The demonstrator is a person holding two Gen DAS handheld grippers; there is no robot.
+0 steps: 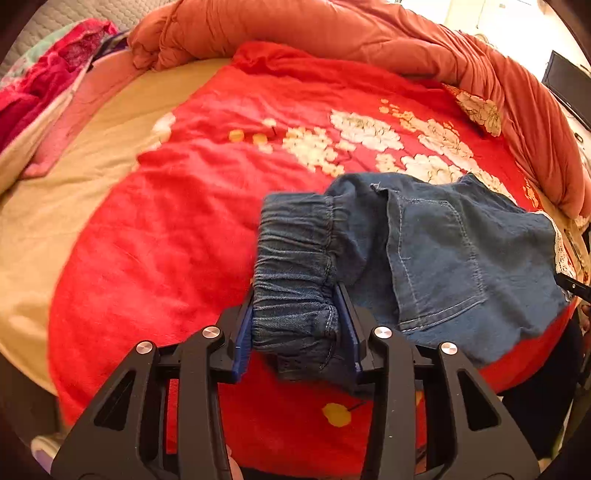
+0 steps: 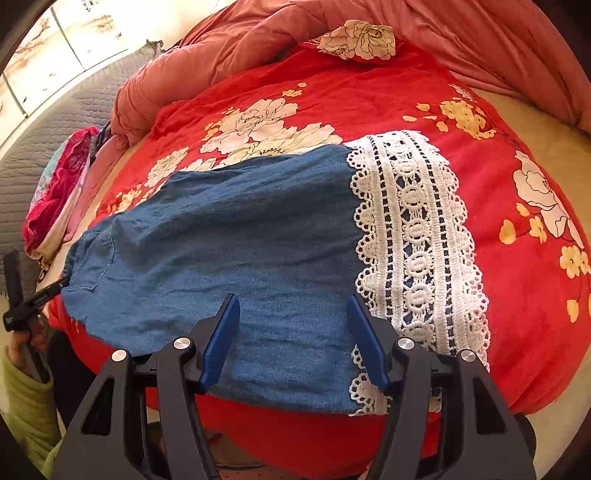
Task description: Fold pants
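Blue denim pants (image 1: 443, 258) with a white lace hem (image 2: 413, 236) lie on a red floral blanket (image 1: 184, 229). In the left wrist view my left gripper (image 1: 297, 295) is shut on the gathered elastic waistband (image 1: 295, 258), lifted a little off the blanket. In the right wrist view my right gripper (image 2: 293, 306) is open, jaws wide apart, just above the denim leg (image 2: 240, 229) near the lace hem. The left gripper also shows at the far left of the right wrist view (image 2: 40, 295), at the waistband end.
An orange-pink quilt (image 1: 369, 33) is bunched along the back of the bed. A pile of pink and red clothes (image 1: 44, 81) sits at the far left. Beige sheet (image 1: 55, 221) shows left of the blanket. A dark screen (image 1: 569, 88) stands at right.
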